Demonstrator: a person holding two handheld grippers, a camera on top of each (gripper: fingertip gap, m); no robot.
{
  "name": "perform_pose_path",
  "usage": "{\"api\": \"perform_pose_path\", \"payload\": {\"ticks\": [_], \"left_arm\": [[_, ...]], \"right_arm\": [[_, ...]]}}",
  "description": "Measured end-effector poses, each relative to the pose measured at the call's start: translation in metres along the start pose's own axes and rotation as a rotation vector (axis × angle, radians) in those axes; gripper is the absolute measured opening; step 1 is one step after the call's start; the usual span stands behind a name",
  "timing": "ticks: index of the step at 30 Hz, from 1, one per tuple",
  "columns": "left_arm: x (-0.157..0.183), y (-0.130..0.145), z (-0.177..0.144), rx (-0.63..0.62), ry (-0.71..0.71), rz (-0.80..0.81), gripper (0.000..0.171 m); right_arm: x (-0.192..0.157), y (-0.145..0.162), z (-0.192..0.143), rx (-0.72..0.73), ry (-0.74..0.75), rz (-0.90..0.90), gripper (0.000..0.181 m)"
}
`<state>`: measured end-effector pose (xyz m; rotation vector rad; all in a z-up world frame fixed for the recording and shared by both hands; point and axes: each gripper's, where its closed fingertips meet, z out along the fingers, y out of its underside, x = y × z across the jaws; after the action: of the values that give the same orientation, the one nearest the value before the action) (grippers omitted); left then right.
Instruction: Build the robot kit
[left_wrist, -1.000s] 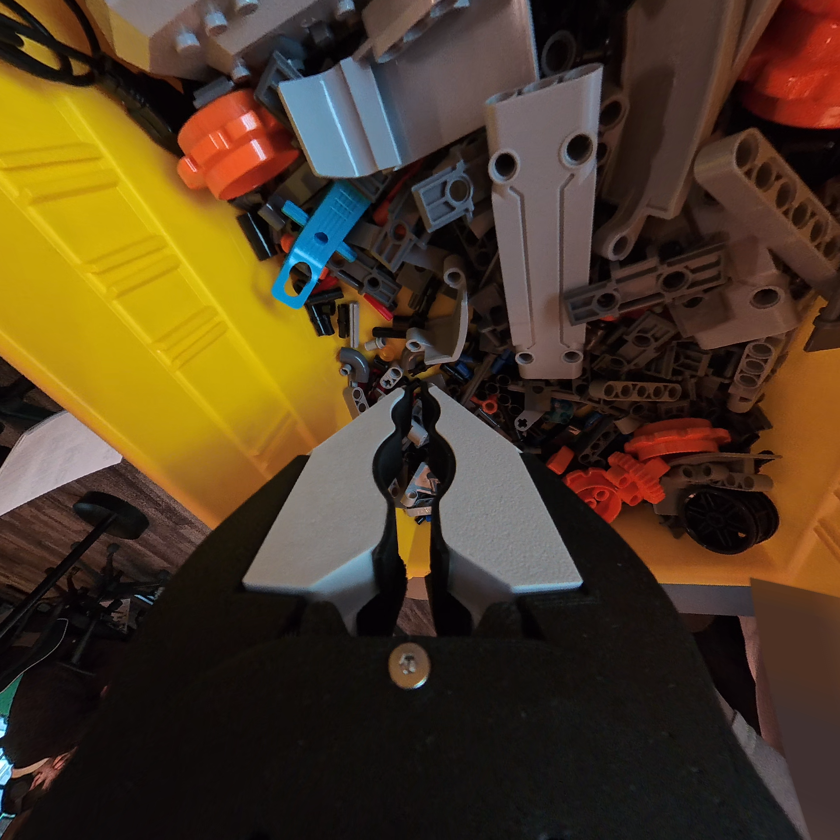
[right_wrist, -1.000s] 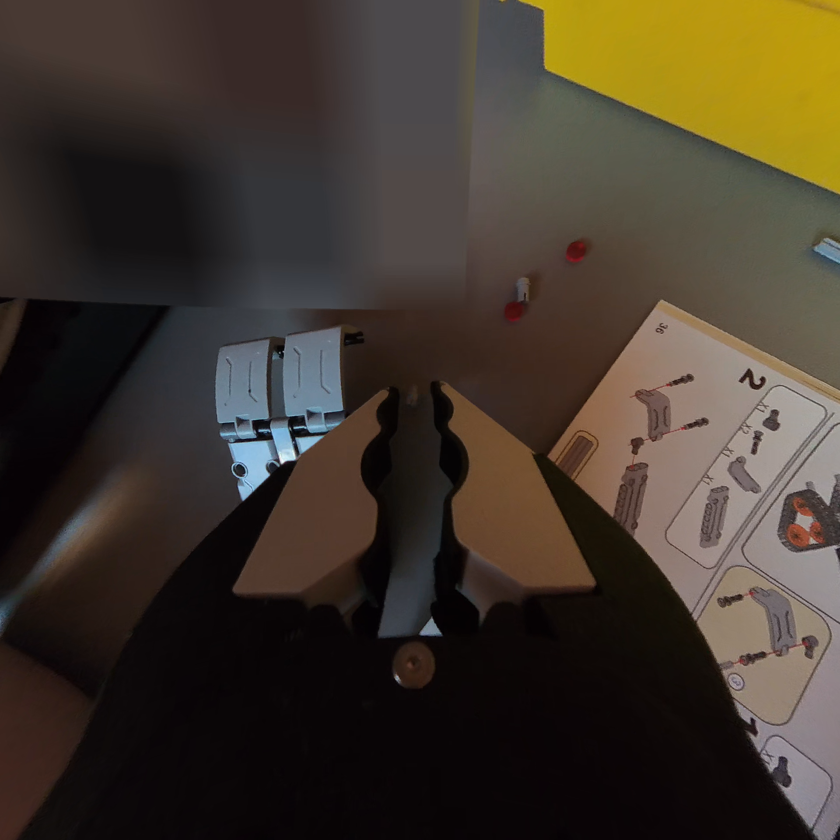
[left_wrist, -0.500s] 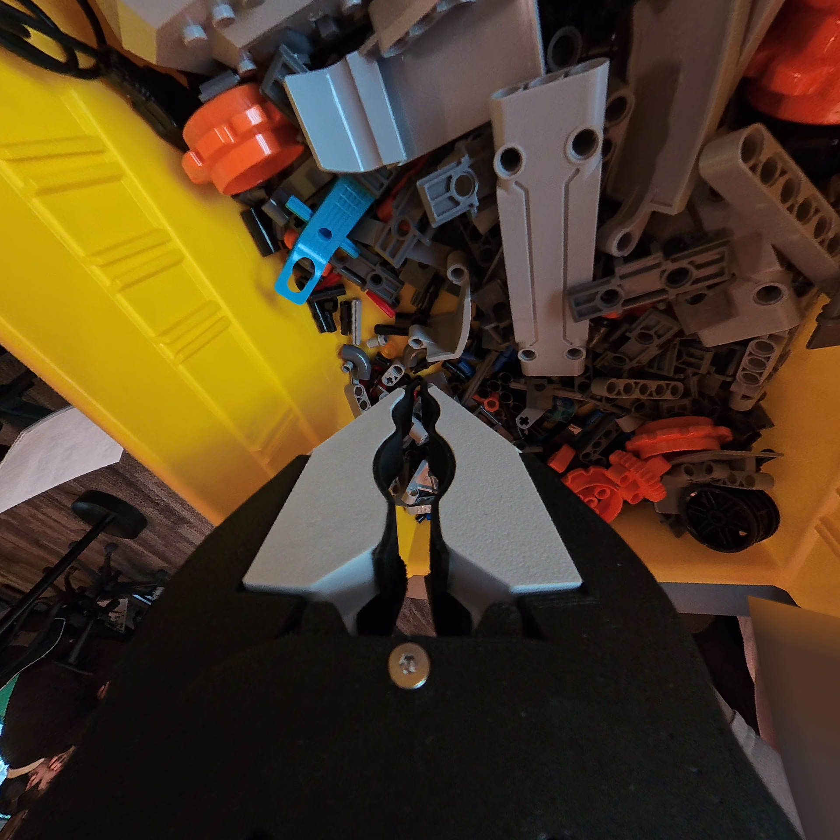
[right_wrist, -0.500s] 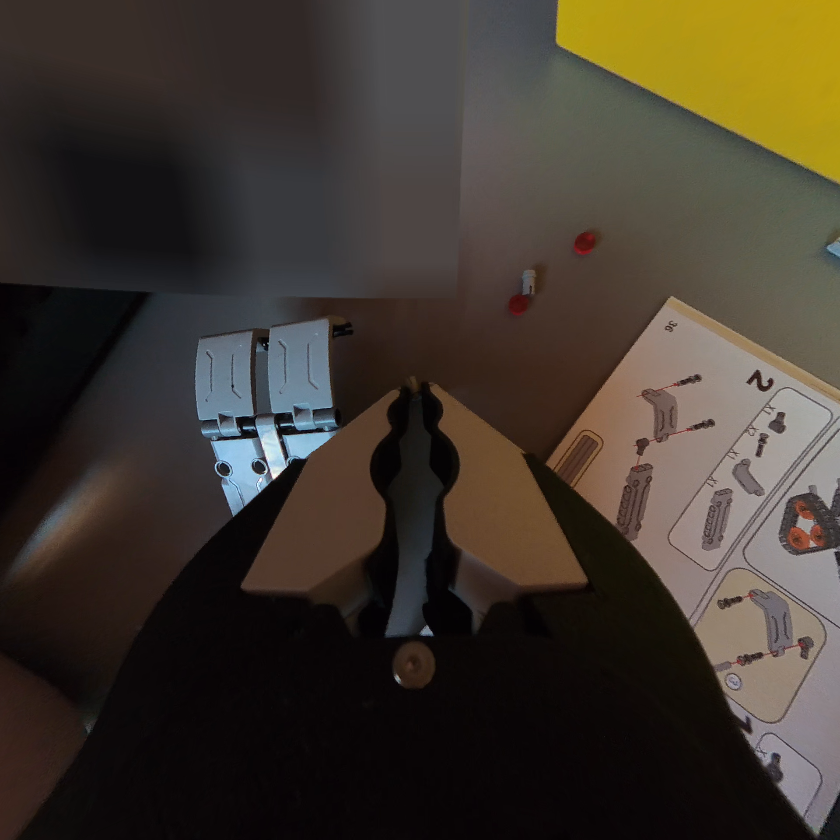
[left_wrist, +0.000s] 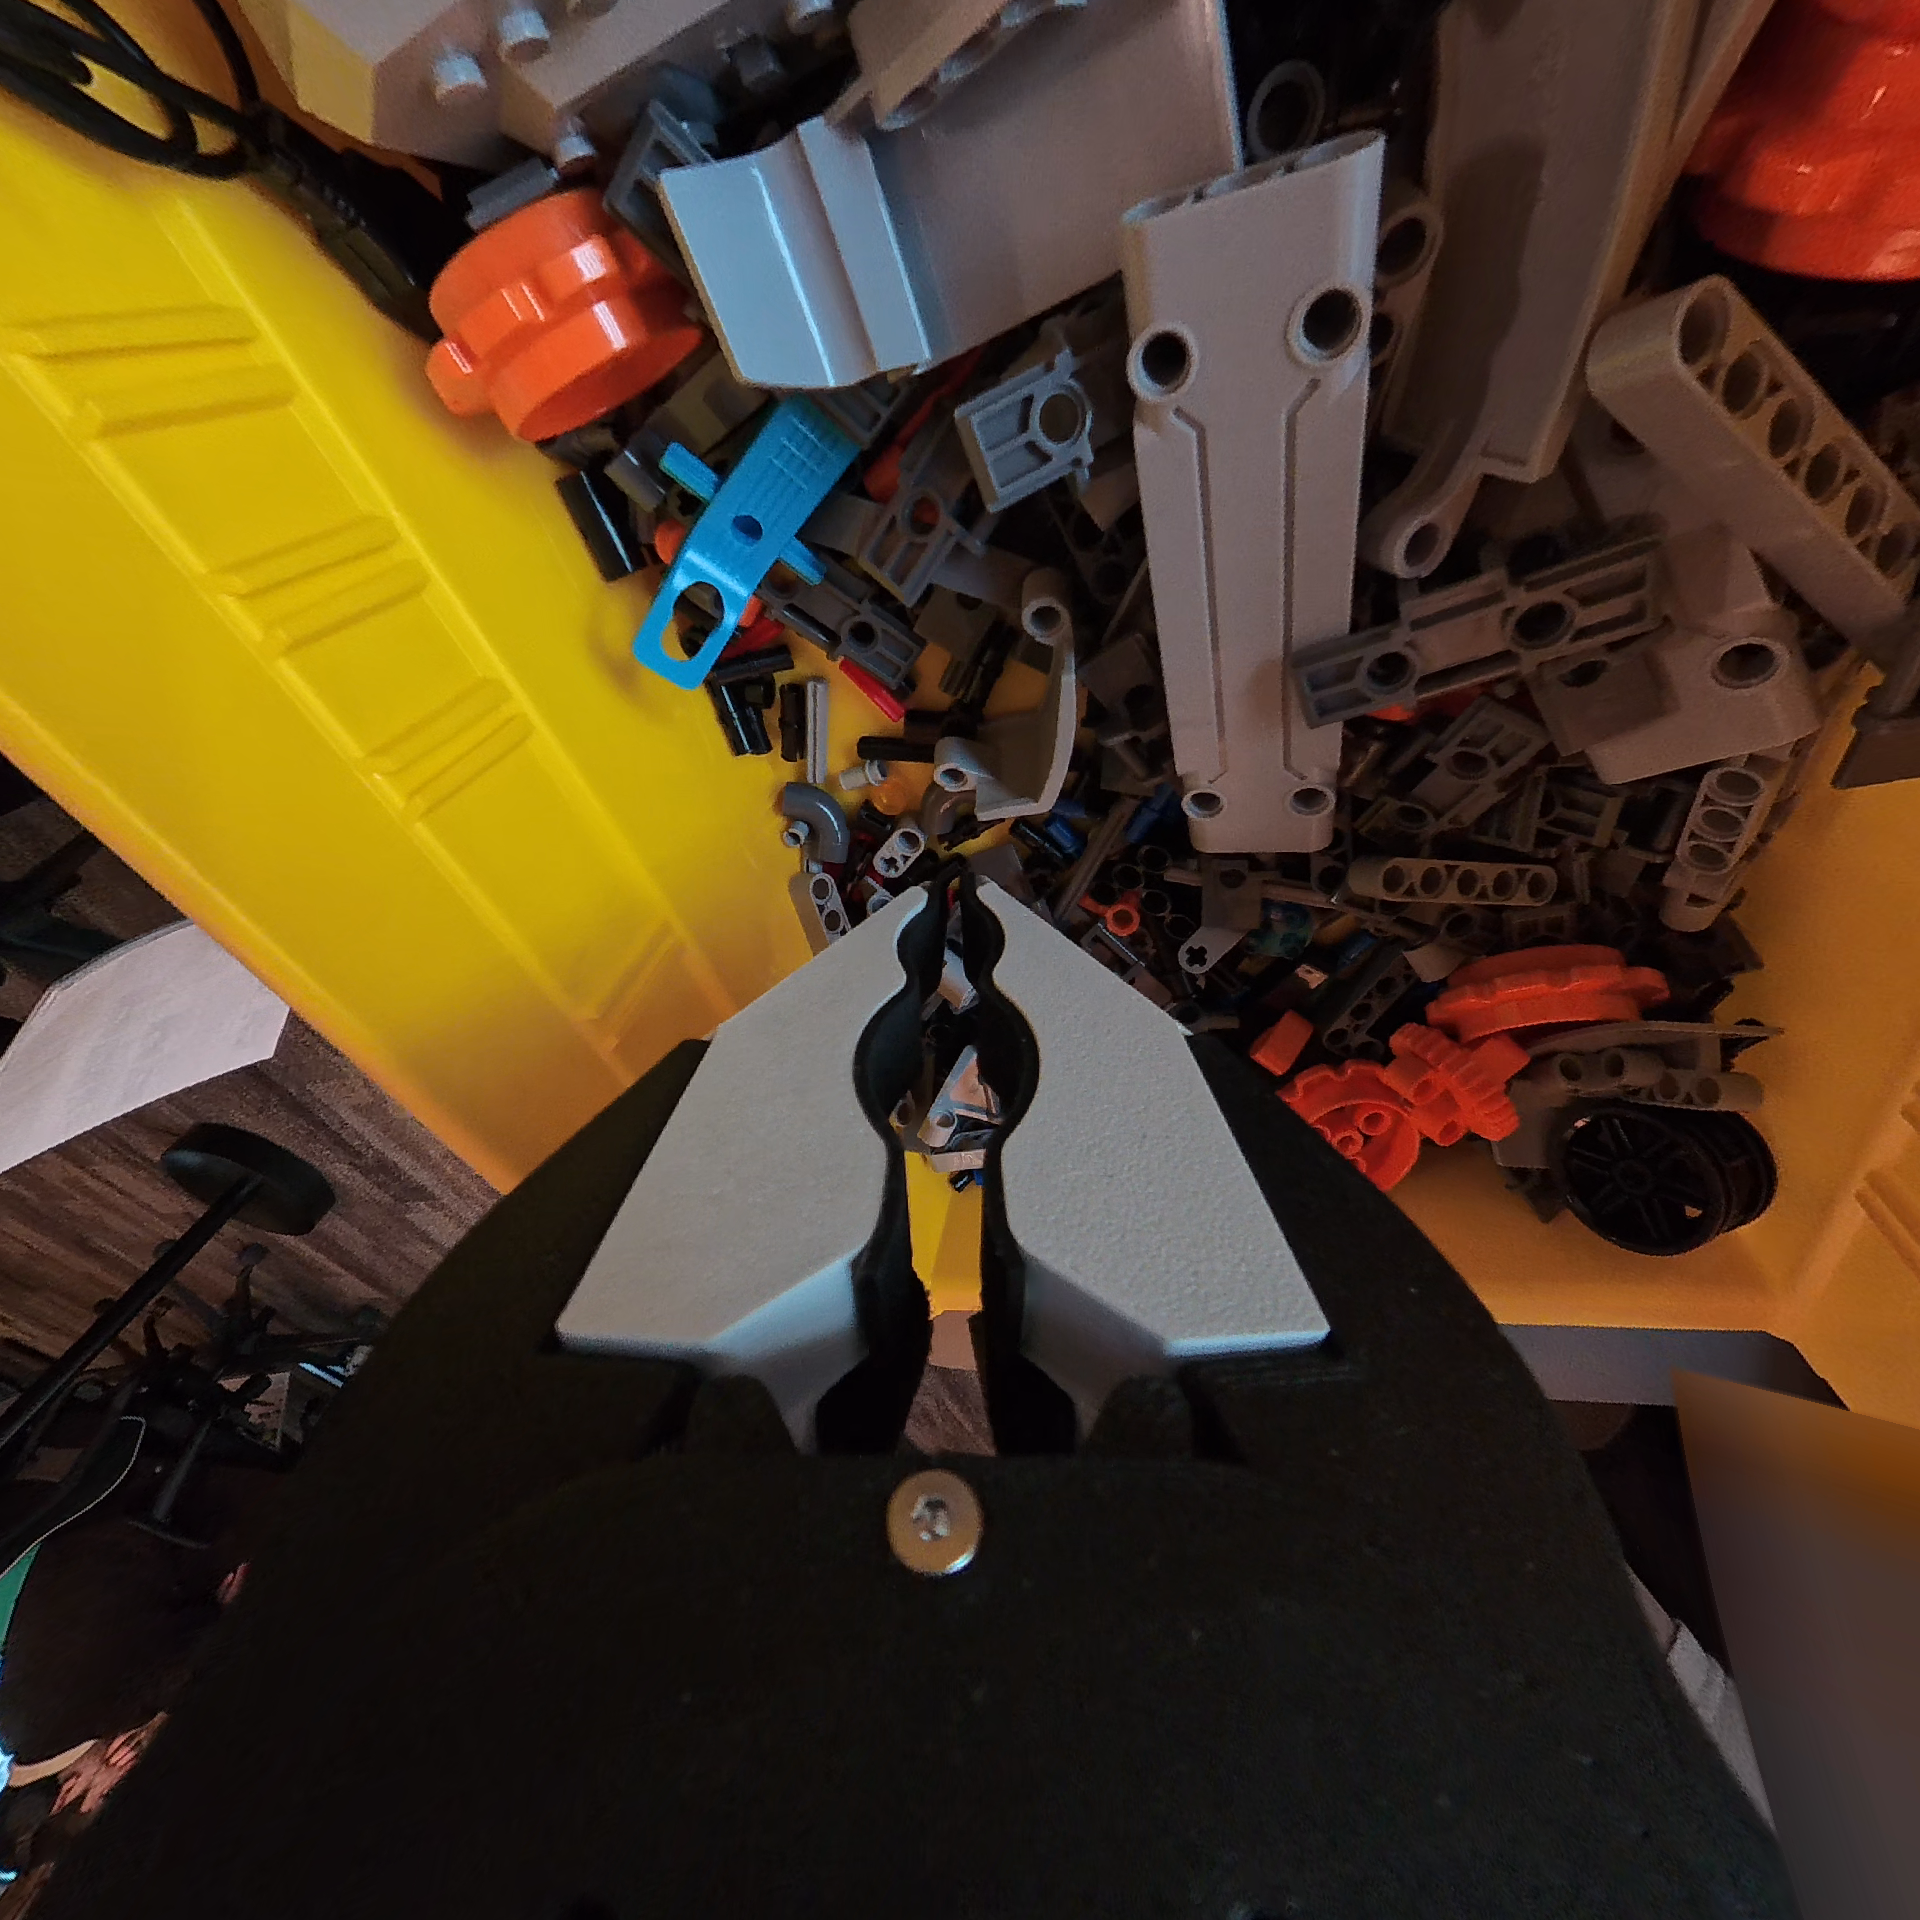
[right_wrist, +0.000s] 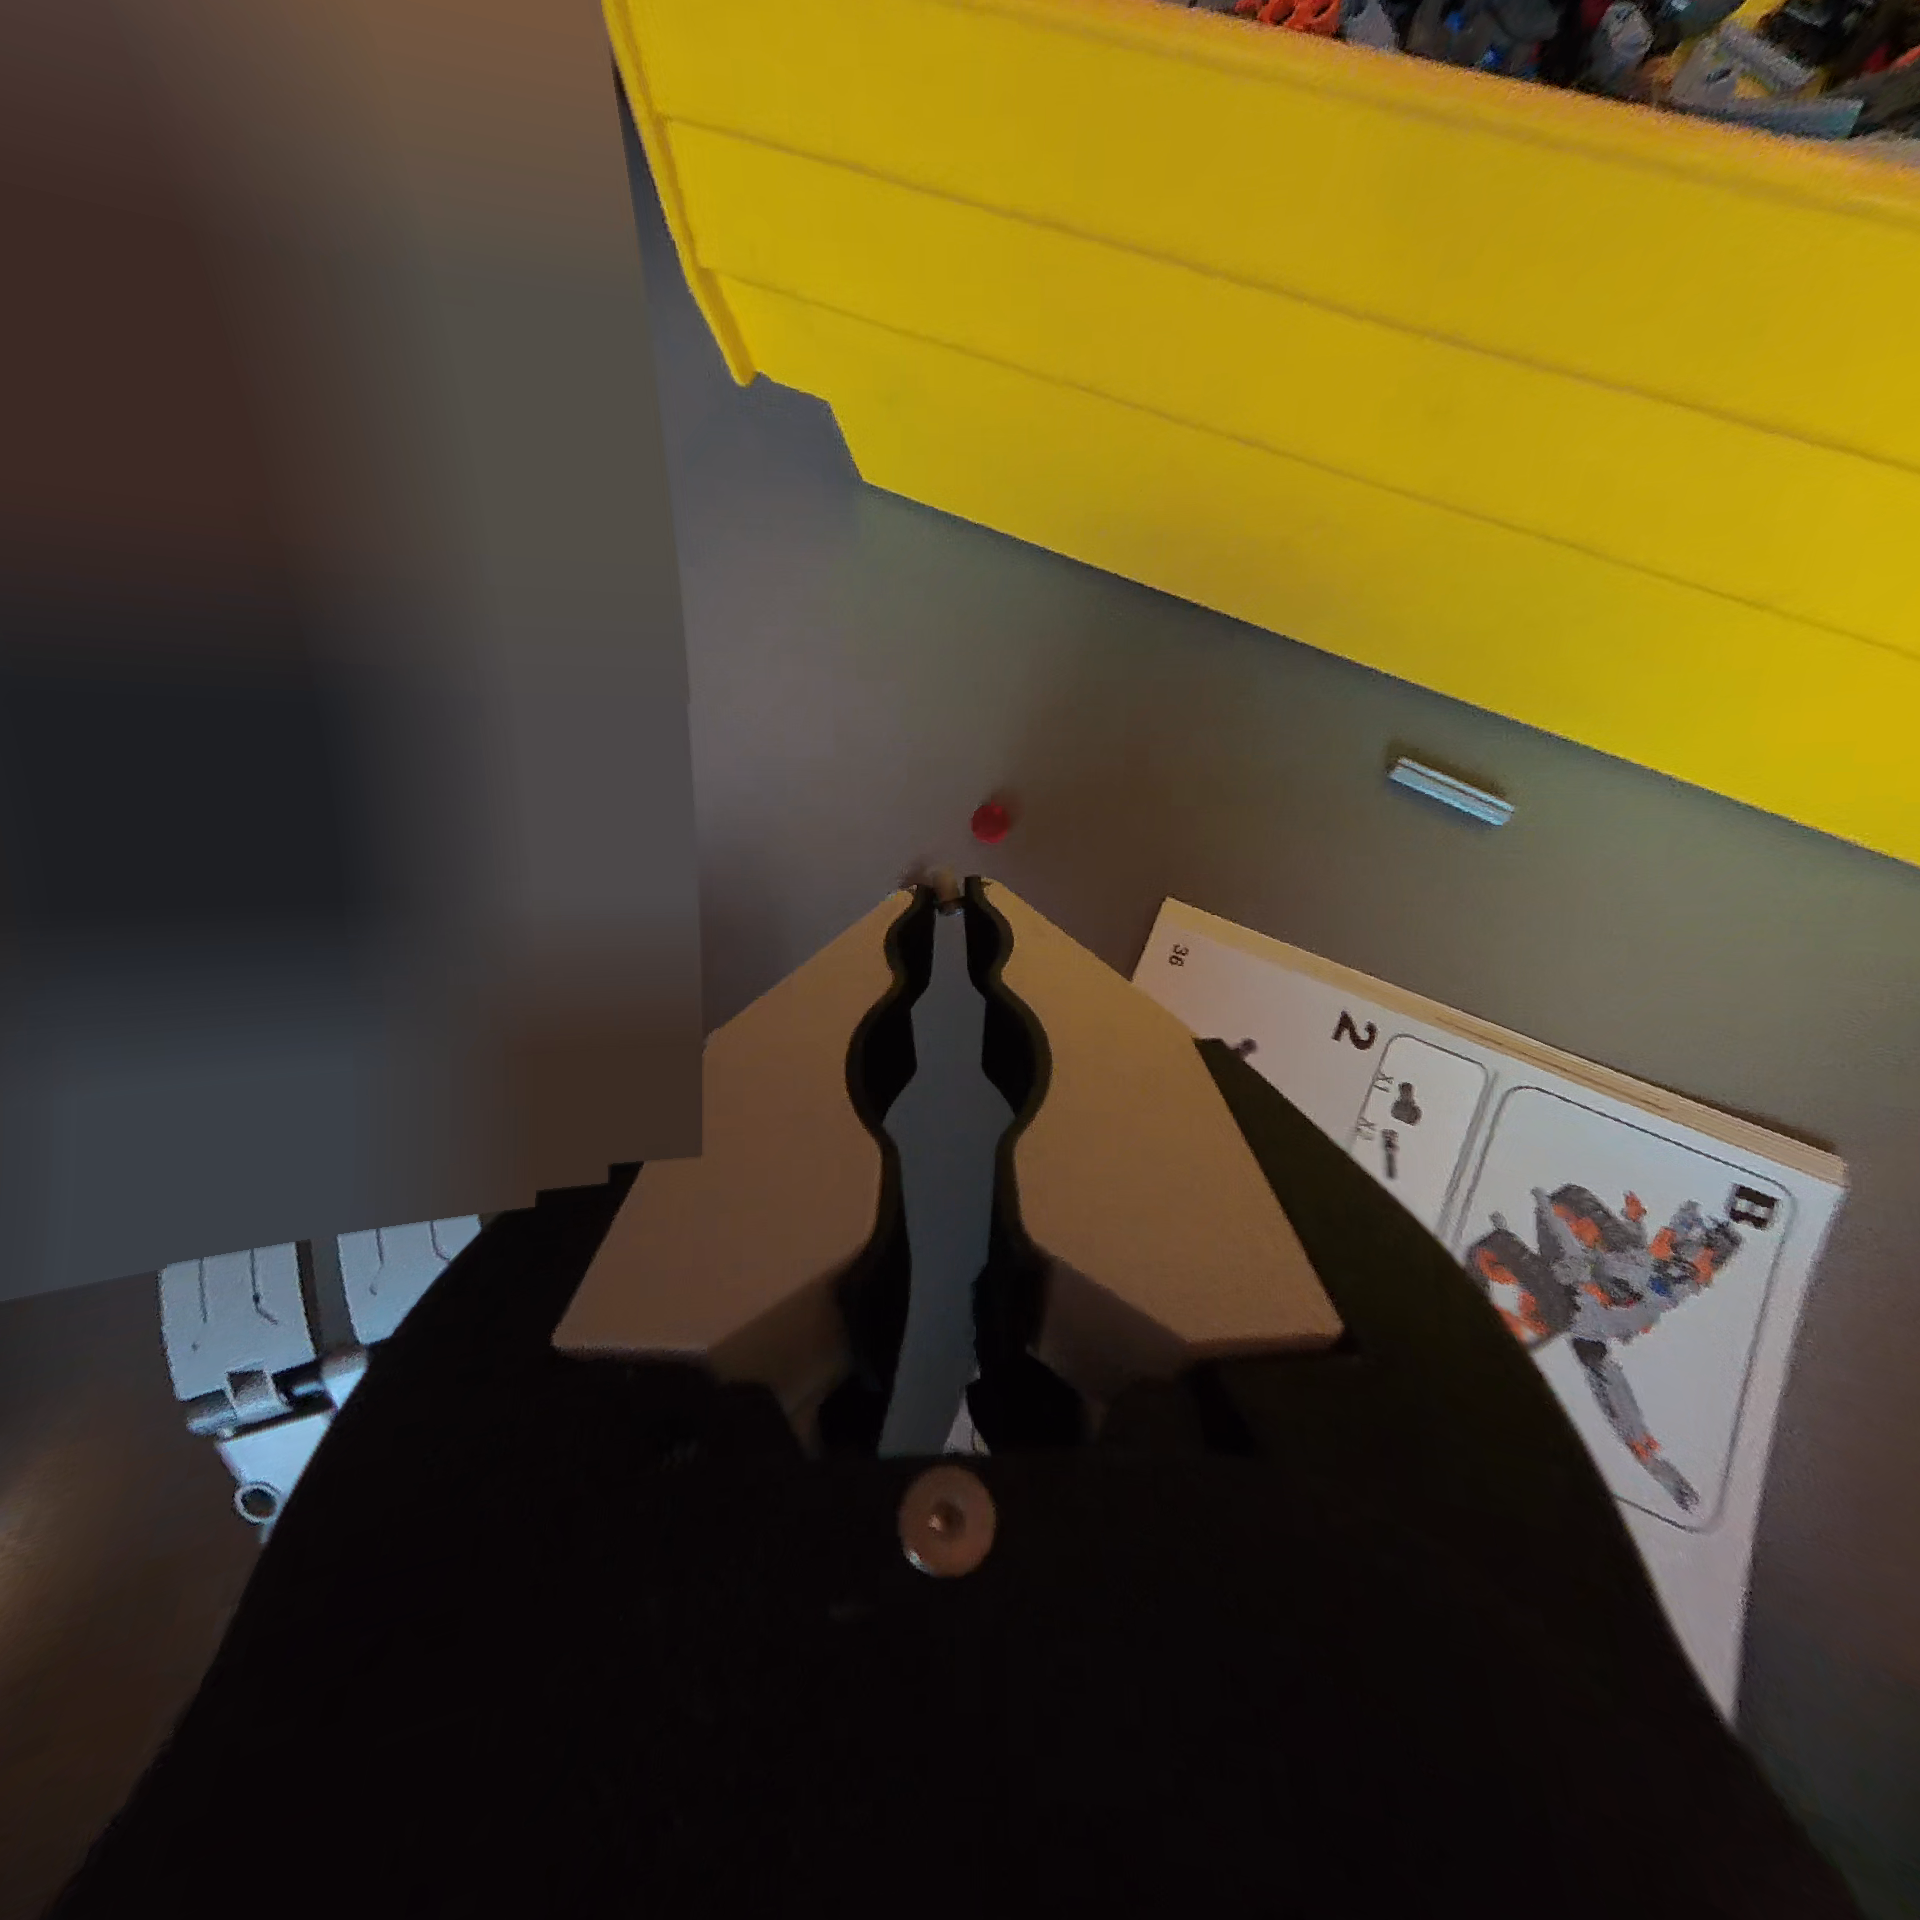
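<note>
My left gripper (left_wrist: 954, 896) hangs over an open yellow bin (left_wrist: 312, 623) heaped with building-toy parts. Its jaws are shut, tips just above small pins by the bin's left wall. A tiny light grey piece (left_wrist: 957, 987) shows between the pads; I cannot tell whether it is gripped. My right gripper (right_wrist: 948, 891) is shut on a small pale pin (right_wrist: 948, 896) at its tips, above the grey table (right_wrist: 1039, 675). A red stud (right_wrist: 990, 821) lies just beyond the tips.
The bin holds a long light grey panel (left_wrist: 1236, 520), an orange hub (left_wrist: 561, 312), a blue part (left_wrist: 738, 540), orange gears (left_wrist: 1392, 1091) and a black wheel (left_wrist: 1652, 1174). On the table: the bin's outer wall (right_wrist: 1351, 364), an open instruction booklet (right_wrist: 1558, 1195), a grey panel assembly (right_wrist: 249, 1340), a short grey bar (right_wrist: 1449, 802). Some 20 centimeters of space lies between my two pairs of fingers. My right gripper's tips are some 9 centimeters from the short grey bar (right_wrist: 1449, 802).
My right gripper closed on the pale pin, then moved forward with it toward the yellow bin, leaving the panel assembly behind at lower left. My left gripper barely shifted over the bin.
</note>
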<state>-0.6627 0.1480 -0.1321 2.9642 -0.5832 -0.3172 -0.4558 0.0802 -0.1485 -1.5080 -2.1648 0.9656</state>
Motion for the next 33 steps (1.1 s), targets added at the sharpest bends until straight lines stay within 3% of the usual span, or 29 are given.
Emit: {"api": "perform_pose_path", "payload": {"ticks": [1, 12, 17, 23, 33], "left_arm": [[0.000, 0.000, 0.000, -0.001, 0.000, -0.001, 0.000], [0.000, 0.000, 0.000, -0.004, -0.003, 0.002, 0.000], [0.000, 0.001, 0.000, -0.002, -0.001, -0.002, 0.000], [0.000, 0.000, 0.000, -0.001, -0.001, -0.002, 0.000], [0.001, 0.000, 0.001, -0.007, -0.002, 0.003, 0.000]], "right_arm": [[-0.001, 0.001, 0.002, -0.002, -0.017, 0.020, 0.005], [-0.001, 0.009, 0.007, -0.025, -0.059, 0.105, 0.005], [0.003, 0.009, 0.004, -0.011, -0.047, 0.124, 0.015], [0.007, 0.003, -0.004, 0.065, -0.059, 0.131, 0.011], [0.008, 0.005, 0.002, 0.060, -0.098, 0.208, 0.004]]}}
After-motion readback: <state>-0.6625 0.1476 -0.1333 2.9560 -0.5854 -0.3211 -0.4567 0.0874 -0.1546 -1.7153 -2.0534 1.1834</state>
